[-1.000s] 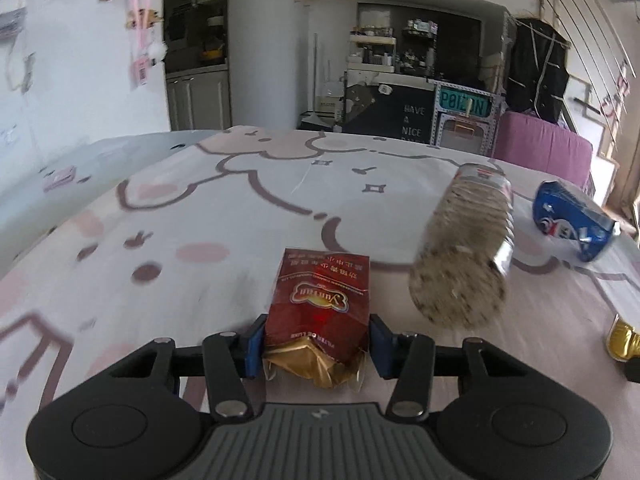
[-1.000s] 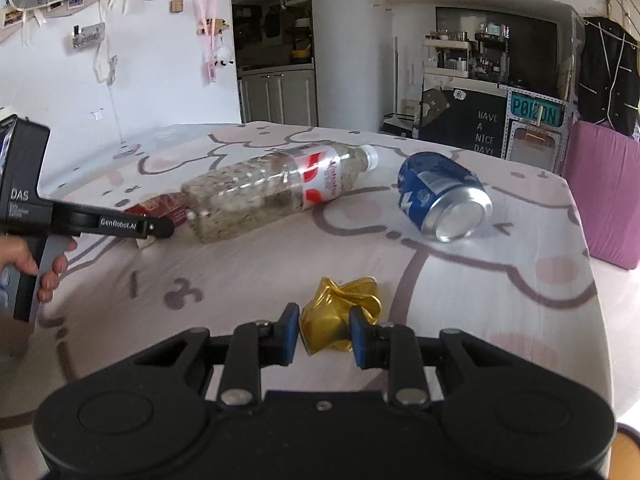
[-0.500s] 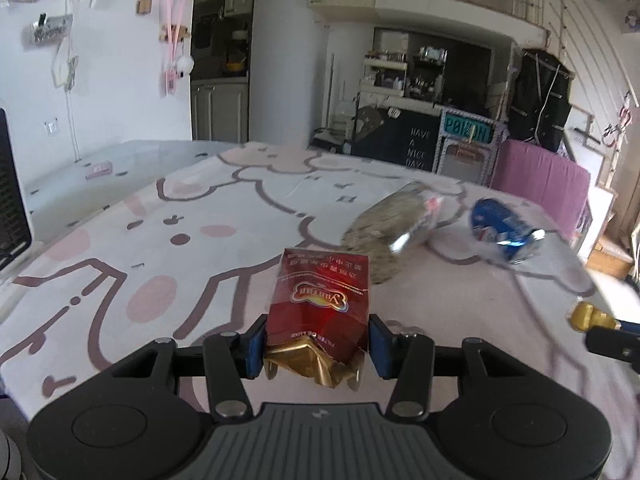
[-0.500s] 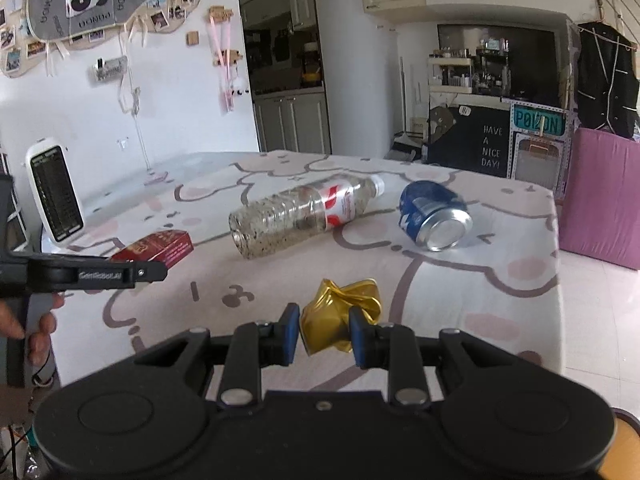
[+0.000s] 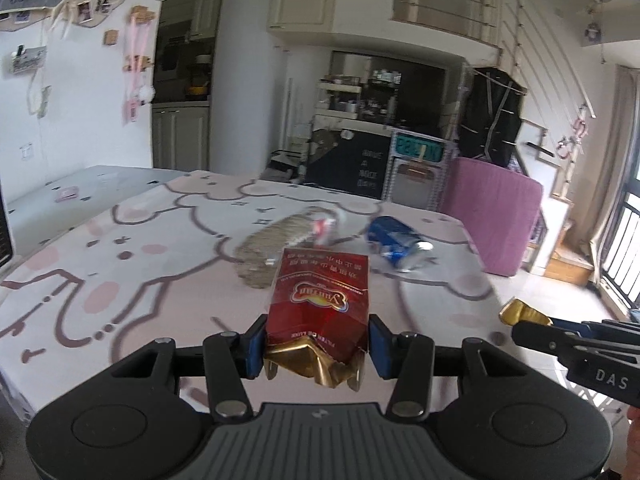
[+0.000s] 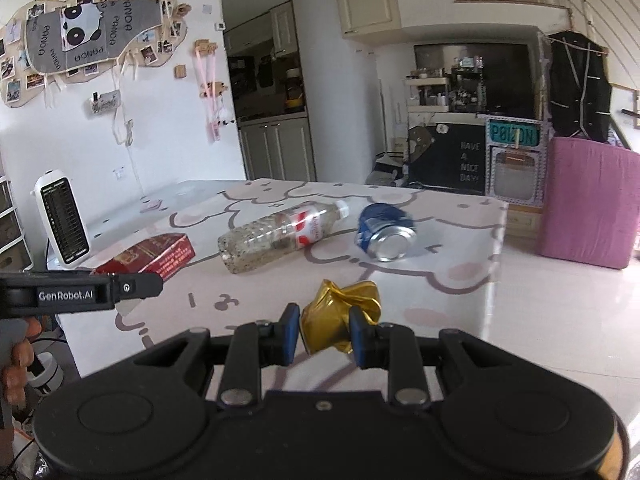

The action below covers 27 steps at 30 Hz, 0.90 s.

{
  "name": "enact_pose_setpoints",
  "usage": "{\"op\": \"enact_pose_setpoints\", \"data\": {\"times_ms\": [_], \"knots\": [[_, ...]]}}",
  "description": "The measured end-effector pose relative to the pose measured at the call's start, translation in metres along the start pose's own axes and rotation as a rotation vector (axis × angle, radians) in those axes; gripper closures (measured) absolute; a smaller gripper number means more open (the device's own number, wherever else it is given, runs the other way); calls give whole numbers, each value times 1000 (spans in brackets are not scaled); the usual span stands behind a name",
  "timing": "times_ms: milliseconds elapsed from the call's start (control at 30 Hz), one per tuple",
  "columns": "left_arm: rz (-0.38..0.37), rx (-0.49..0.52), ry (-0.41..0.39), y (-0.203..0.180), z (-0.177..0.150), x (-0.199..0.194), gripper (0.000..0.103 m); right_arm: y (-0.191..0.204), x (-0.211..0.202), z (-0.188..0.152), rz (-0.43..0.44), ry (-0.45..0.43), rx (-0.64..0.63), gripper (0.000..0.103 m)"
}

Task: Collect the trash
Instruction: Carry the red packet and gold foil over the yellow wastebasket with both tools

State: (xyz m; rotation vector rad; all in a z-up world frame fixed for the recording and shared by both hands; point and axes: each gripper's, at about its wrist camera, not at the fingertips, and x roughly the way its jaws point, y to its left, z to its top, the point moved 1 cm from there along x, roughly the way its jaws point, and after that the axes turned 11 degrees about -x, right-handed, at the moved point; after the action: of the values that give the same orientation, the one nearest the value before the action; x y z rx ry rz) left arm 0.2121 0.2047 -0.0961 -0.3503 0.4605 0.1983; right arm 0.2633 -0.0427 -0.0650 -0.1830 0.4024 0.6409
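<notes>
My left gripper (image 5: 316,350) is shut on a red cigarette pack (image 5: 320,300) with torn gold foil, held above the near edge of the table. The pack also shows in the right wrist view (image 6: 150,258). My right gripper (image 6: 325,334) is shut on a crumpled gold foil wrapper (image 6: 340,316), held off the table's near right corner; the wrapper shows in the left wrist view (image 5: 520,312). A clear plastic bottle (image 6: 280,234) lies on its side on the table, and a blue can (image 6: 384,232) lies to its right.
The table has a pink cartoon-print cloth (image 6: 448,276). A white heater (image 6: 62,220) stands at the table's left. A pink box (image 6: 588,200) stands on the floor to the right. Cabinets and shelves are behind.
Both grippers have pulled back and risen away from the table, each carrying its item. The bottle and the can stay on the table and look farther off.
</notes>
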Motion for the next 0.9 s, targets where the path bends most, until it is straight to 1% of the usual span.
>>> {"op": "enact_pose_setpoints", "data": {"times_ms": [200, 367, 667, 900], "knots": [[-53, 18, 8, -37, -9, 0, 53, -30, -28, -8, -52, -8, 24, 76], [-103, 40, 30, -73, -20, 6, 53, -56, -45, -20, -102, -1, 44, 76], [-183, 94, 90, -135, -45, 26, 53, -105, -70, -50, -198, 38, 83, 76], [-238, 131, 161, -177, -69, 51, 53, -146, -85, -78, -278, 77, 137, 76]]}}
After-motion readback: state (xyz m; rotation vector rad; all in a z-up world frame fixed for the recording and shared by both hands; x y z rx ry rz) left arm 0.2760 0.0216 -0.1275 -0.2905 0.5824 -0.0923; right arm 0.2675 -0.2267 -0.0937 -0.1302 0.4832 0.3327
